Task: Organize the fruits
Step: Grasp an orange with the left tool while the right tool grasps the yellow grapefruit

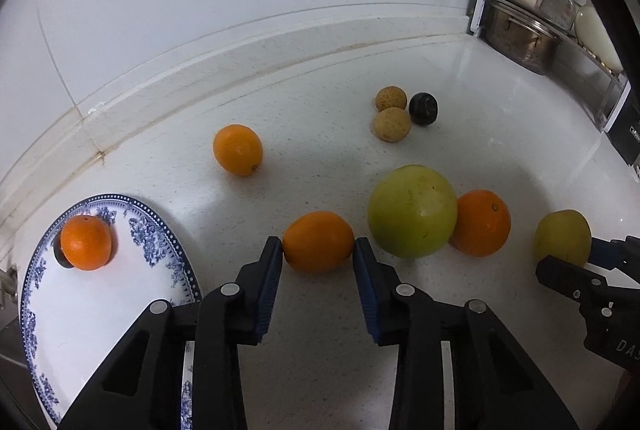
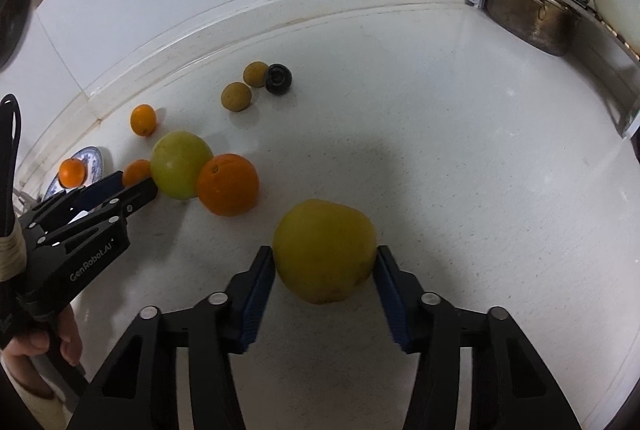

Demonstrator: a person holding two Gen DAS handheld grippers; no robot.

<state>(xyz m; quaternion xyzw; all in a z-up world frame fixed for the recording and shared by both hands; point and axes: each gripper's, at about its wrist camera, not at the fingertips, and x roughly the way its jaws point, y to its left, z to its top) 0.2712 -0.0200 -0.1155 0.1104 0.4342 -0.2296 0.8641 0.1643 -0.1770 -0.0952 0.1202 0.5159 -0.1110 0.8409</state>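
My left gripper point(image 1: 318, 250) is shut on a small orange point(image 1: 319, 242) just above the white counter. My right gripper point(image 2: 325, 262) is shut on a yellow fruit point(image 2: 325, 250); that fruit also shows in the left wrist view point(image 1: 563, 238). A blue-patterned plate point(image 1: 100, 310) at the left holds one orange point(image 1: 86, 243). Loose on the counter lie another orange point(image 1: 238, 149), a large green fruit point(image 1: 412, 211), a bigger orange point(image 1: 482, 223) touching it, two small tan fruits point(image 1: 391, 124) and a dark round fruit point(image 1: 423, 108).
A rack with a steel pot point(image 1: 520, 40) and utensils stands at the back right corner. The tiled wall and counter backsplash point(image 1: 240, 42) run behind the fruits. The left gripper body point(image 2: 80, 230) shows at the left of the right wrist view.
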